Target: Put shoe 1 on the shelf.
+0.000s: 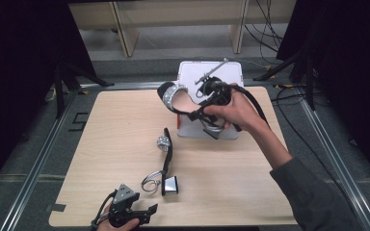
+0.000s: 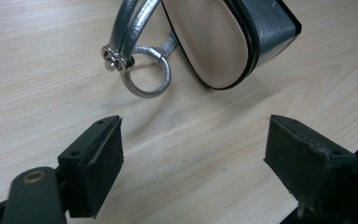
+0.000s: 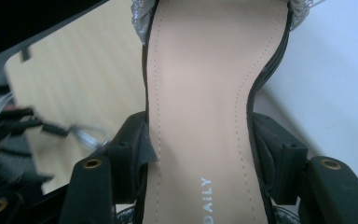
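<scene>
My right gripper (image 1: 211, 103) is shut on a high-heeled sandal (image 1: 178, 98), held in the air over the white board (image 1: 231, 72) at the table's far side. In the right gripper view the jaws squeeze the narrow waist of its beige insole (image 3: 200, 93). A second sandal (image 1: 166, 161) lies on its side in the middle of the table, its block heel (image 2: 265, 28) and silver ankle strap (image 2: 142, 70) nearest to me. My left gripper (image 1: 137, 214) sits at the table's front edge, open, just short of that heel, with bare wood between the jaws.
The wooden table (image 1: 115, 120) has metal rails along both sides. Black stands and cables stand beyond the far corners, and wooden furniture legs (image 1: 125, 29) rise behind the table.
</scene>
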The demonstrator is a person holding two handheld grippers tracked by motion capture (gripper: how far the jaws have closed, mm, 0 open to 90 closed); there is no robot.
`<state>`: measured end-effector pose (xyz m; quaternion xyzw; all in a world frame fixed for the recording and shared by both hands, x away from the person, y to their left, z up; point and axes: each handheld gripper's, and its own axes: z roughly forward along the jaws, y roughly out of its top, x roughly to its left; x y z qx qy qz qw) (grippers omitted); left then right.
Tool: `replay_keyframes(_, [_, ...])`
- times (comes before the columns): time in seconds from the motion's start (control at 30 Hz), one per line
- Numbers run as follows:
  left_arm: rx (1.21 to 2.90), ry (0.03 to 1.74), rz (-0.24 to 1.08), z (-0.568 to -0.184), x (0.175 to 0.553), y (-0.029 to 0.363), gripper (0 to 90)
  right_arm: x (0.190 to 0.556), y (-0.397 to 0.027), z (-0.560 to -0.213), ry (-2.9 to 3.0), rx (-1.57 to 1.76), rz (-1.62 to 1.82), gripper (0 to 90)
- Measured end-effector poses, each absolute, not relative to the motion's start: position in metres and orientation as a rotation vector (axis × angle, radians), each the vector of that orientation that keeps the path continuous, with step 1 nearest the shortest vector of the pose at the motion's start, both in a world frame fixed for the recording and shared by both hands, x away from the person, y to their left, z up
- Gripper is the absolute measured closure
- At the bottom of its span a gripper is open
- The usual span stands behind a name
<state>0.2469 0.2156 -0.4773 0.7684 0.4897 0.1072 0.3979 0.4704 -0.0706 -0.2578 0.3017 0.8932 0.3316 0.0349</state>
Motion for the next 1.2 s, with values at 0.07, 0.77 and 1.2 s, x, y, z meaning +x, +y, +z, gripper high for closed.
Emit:
replay_keyframes(0.07, [1.944, 1.242, 0.272, -0.477, 0.246, 0.215, 18.4, 0.495, -0.071, -0.251, 2.683, 1.066, 0.979, 42.7])
replay_keyframes(0.77, [1.924, 1.226, 0.262, -0.476, 0.245, 0.215, 18.8, 0.599, -0.076, -0.27, 2.345, 1.661, 0.775, 42.7])
replay_keyframes(1.2, [1.923, 1.218, 0.261, -0.475, 0.245, 0.216, 18.9, 0.614, -0.071, -0.284, 2.28, 1.737, 0.719, 41.7])
